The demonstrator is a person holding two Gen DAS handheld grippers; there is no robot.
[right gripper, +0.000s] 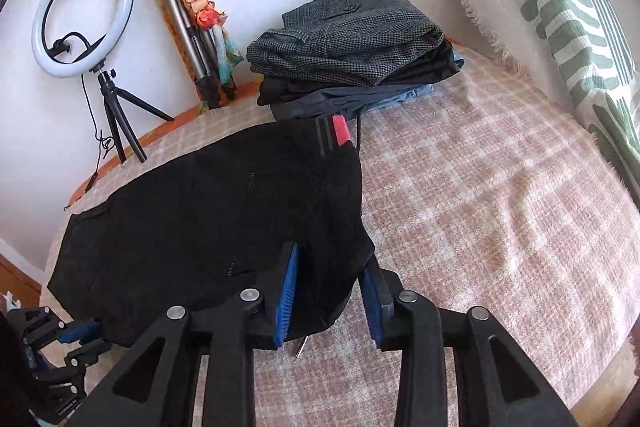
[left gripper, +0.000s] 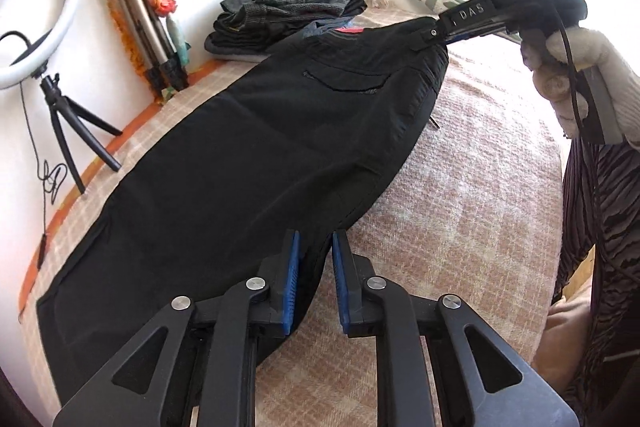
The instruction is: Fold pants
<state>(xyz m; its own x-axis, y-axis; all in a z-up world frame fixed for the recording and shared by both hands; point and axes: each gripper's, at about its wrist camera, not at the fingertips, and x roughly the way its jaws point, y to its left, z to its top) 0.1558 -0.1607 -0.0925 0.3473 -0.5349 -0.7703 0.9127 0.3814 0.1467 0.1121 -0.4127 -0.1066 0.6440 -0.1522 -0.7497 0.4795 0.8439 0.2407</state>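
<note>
Black fabric pants (left gripper: 248,147), folded lengthwise, flat on pink checked blanket (left gripper: 472,195) of bed. Left tool (left gripper: 314,279) unclenched, blue pads (left gripper: 289,279) straddling pants' near edge, not pressing. Right tool (right gripper: 330,297) also released, waistband corner between its parted pads. Behind: stack of folded grey and dark garments (right gripper: 352,59).

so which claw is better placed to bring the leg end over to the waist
Left, probably. The left claw is open at the pants' near edge toward the leg end; the right claw sits at the waist, by the red tag.
</note>
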